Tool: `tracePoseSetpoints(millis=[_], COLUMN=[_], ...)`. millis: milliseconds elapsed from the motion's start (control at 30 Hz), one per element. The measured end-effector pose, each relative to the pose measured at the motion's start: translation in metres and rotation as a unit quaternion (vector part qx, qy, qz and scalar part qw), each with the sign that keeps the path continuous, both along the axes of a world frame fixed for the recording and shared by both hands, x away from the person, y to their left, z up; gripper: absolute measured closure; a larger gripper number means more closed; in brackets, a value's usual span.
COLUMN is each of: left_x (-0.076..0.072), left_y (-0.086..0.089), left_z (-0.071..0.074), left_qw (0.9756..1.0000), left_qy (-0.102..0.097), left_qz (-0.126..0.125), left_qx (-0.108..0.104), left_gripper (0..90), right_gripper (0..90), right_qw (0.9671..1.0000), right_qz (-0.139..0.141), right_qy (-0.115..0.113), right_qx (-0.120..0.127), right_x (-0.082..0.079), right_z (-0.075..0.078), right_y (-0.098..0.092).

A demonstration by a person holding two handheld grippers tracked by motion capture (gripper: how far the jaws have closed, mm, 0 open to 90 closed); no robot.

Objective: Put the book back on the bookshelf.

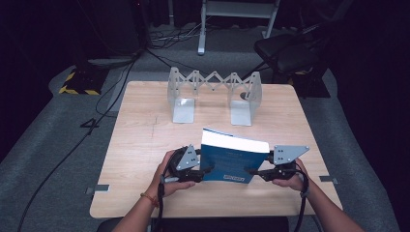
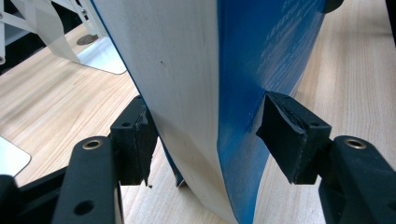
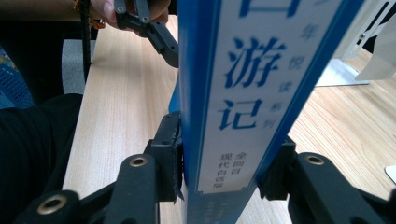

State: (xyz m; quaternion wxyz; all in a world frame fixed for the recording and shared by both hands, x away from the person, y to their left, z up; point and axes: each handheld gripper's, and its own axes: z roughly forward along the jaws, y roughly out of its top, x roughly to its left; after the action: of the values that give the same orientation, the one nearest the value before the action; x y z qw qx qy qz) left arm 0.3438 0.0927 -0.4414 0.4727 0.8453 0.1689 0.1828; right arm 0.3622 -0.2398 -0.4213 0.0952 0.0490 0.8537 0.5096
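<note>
Book: a thick blue paperback (image 1: 233,159) stands upright on the bench (image 1: 140,145), near the front edge and a little right of the middle, its white page block up and its cover toward the person.
Left gripper (image 1: 199,170): it comes in from the book's left end, at the fore-edge side. In the left gripper view its pads straddle the pages and the blue cover (image 2: 261,70); the left pad (image 2: 140,140) touches the page block, the right one (image 2: 287,133) stands just off the cover, so the jaws are parted, not pinching.
Right gripper (image 1: 256,172): it holds the spine end. In the right gripper view both pads press the spine (image 3: 243,93) from either side, clamped on the book.
Key relation: the book's long axis runs left to right between the two hands, each gripper at one end; the right one bears it at present.
Book rack: an expanding metal bookend (image 1: 212,92) stands at the bench's far edge, well apart from the book and straight beyond it. Its bay between the two end plates holds nothing.
Judgement: the book probably goes back into that bay, spine kept upright.
</note>
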Motion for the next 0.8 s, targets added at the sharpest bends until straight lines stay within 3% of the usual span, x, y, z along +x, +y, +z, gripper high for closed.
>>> tracePoseSetpoints(millis=[67, 233, 300, 400, 800], left_x=[0.0, 0.004, 0.004, 0.005, 0.004], left_y=[0.0, 0.0, 0.0, -0.001, -0.003], left_z=[0.0, 0.002, 0.002, 0.003, 0.004], left_qw=[1.0, 0.9997, 0.9997, 0.9997, 0.9997], left_qy=[-0.002, 0.002, 0.002, 0.003, 0.0], left_qz=[0.002, 0.015, 0.013, 0.011, 0.009], left_qx=[0.002, -0.018, -0.02, -0.024, -0.023], left_gripper=[37.8, 36.1, 36.0, 35.9, 35.3], right_gripper=[59.0, 60.0, 59.9, 59.6, 59.2], right_qw=[1.0, 0.9998, 0.9998, 0.9997, 0.9992], right_qz=[-0.005, -0.017, -0.019, -0.022, -0.028], right_qy=[-0.002, -0.007, 0.001, -0.004, -0.006], right_qx=[-0.002, 0.003, 0.003, 0.004, 0.028], right_x=[-0.001, -0.003, -0.001, -0.002, -0.005], right_z=[0.001, 0.003, 0.004, 0.005, 0.014], right_y=[0.001, 0.003, 0.003, 0.003, 0.004])
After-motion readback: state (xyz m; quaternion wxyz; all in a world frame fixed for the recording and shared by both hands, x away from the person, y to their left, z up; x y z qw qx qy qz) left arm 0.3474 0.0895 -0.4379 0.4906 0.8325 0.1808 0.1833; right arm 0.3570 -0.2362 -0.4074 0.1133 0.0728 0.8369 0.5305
